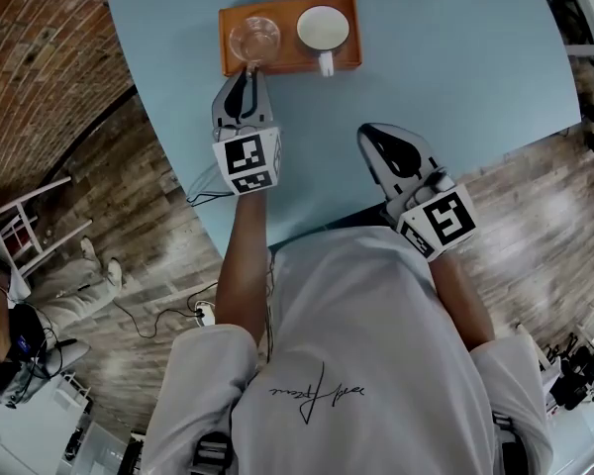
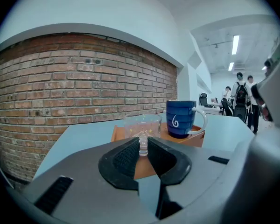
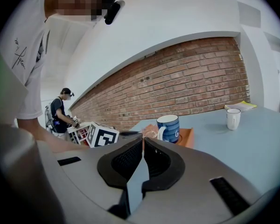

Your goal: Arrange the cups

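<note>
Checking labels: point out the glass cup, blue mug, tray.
glass cup [image 1: 254, 40], head view, middle of its bowl.
blue mug [image 2: 180, 119], left gripper view, its side wall.
tray [image 1: 288, 13], head view, bare floor between the cups.

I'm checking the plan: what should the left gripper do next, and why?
Probably open and back off: the left gripper pinches the handle of the glass cup, and the cup already seems to sit on the tray beside the mug.
</note>
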